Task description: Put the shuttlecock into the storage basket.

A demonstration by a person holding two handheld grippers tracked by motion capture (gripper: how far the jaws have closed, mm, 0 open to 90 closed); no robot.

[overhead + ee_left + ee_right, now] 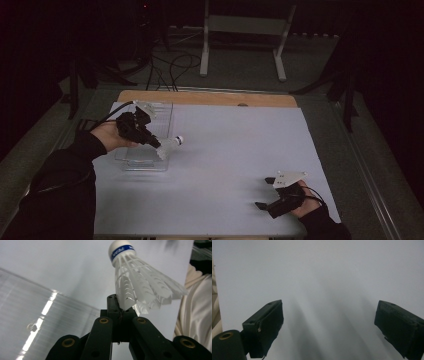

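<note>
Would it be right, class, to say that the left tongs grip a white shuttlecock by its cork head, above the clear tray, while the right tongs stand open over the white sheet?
Not quite. The left tongs grip the shuttlecock by its feather skirt, as the left gripper view shows; the cork head points away, free. The rest holds: clear tray below, right tongs open over the white sheet.

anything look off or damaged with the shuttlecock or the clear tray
Nothing looks damaged. The shuttlecock is pinched by the edge of its feather skirt in the left gripper, cork end pointing away, so it sits tilted in the jaws. The clear tray lies flat on the white table. The right gripper rests open, holding nothing.
</note>
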